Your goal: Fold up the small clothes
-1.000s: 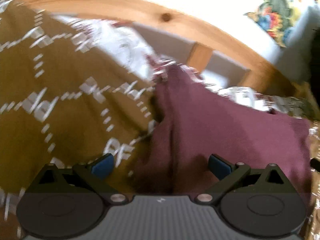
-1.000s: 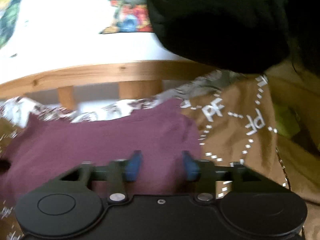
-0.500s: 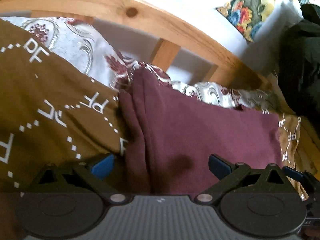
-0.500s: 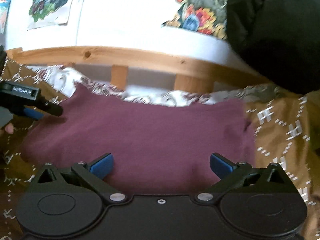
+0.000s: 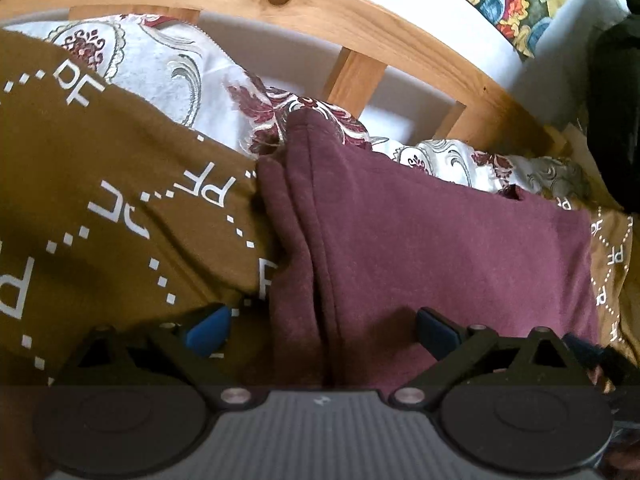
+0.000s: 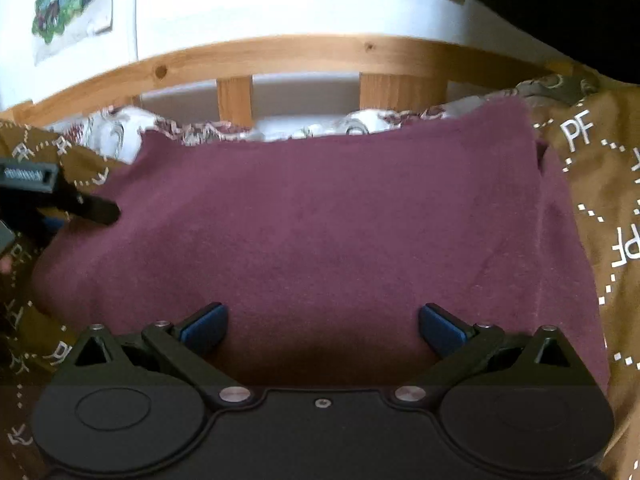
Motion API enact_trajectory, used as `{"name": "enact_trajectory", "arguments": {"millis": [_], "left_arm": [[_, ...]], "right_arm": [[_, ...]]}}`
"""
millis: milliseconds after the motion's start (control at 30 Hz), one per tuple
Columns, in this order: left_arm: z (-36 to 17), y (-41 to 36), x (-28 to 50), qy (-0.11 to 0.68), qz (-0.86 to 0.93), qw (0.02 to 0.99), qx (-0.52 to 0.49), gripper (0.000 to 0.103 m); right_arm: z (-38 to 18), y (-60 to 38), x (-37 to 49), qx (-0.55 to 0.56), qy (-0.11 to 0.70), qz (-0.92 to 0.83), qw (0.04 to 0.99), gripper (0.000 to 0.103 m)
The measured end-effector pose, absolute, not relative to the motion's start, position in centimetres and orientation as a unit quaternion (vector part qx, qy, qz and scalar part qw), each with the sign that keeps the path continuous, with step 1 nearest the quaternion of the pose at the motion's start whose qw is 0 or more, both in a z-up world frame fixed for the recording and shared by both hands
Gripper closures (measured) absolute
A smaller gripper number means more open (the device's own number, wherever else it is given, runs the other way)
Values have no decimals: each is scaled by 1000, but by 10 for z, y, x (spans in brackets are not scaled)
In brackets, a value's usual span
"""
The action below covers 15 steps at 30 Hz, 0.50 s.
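Note:
A maroon garment (image 6: 328, 224) lies folded flat on a brown bedspread printed with white letters (image 6: 600, 208). My right gripper (image 6: 322, 330) hovers low over its near edge, open wide, with nothing pinched between the blue pads. In the left wrist view the same maroon garment (image 5: 440, 248) shows a layered fold along its left edge. My left gripper (image 5: 322, 330) stands open over that edge, one pad above the brown bedspread (image 5: 100, 208), the other above the cloth. The left gripper's fingers (image 6: 80, 204) also appear at the garment's left end in the right wrist view.
A wooden bed rail with slats (image 6: 304, 52) runs behind the garment, with a white patterned sheet (image 5: 168, 76) below it. A dark bulky cloth mass (image 6: 560, 8) sits at the far right. Colourful pictures (image 6: 64, 4) hang on the white wall.
The right gripper's jaws have spread from narrow to wide and it has dropped closer over the garment. The left gripper has shifted so the garment's left fold sits between its pads.

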<state>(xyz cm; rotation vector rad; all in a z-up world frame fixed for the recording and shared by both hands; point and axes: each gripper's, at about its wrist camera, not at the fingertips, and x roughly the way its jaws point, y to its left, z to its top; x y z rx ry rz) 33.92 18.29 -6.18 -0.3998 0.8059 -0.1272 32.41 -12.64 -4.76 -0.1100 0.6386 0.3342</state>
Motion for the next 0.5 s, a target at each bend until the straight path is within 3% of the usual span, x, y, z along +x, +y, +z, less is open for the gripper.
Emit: {"name": "enact_trajectory", "arguments": {"millis": [200,333,433,467,500], "left_arm": [[-62,176,338,383,-54,906,-174,1],[-63,172,336,377,-49,910,-165,1],[-62,171,337,382,-49,909,-159,1],[-61,172,336,383,-48,909,-159,4],[-59,172,335,380,-42,910,-160,14]], "right_arm": [[-28,-120,321,-50,242,130,960,1],[-44,-105,332,-106,283,92,949,1],[-56,-114,328,-64,274,90,955,1],[-58,-117,327,-59,271,92,956,1],[-59,-118,327,-60,268,97,957,1]]}}
